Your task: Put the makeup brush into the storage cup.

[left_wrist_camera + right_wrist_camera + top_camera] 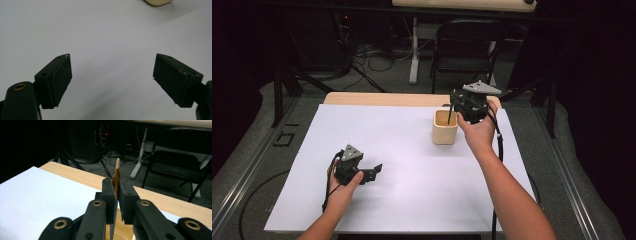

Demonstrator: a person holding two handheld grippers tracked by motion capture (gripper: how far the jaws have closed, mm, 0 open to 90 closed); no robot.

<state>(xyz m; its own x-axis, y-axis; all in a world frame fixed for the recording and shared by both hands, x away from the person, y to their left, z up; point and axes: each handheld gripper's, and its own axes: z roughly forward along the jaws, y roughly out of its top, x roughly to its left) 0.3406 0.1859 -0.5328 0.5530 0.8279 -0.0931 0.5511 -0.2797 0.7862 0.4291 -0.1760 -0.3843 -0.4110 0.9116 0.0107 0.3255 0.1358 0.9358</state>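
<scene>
A tan wooden cup (445, 131) stands on the white tabletop (412, 180), right of centre towards the far edge. My right gripper (454, 106) hovers just above the cup's right rim, shut on a thin utensil (449, 116) whose dark lower end points down into the cup. In the right gripper view the jaws (117, 187) pinch the utensil's tan handle (117, 168) edge-on, and the cup (122, 231) lies below. My left gripper (375, 172) rests at the table's left, held in a hand, open. Nothing lies between its jaws (112, 55).
A strip of bare wooden table edge (382, 98) runs along the far side. Beyond it on the floor stand a black folding chair (467, 45), a white desk leg (414, 55) and loose cables (367, 60). The cup's corner (158, 2) shows at the top of the left gripper view.
</scene>
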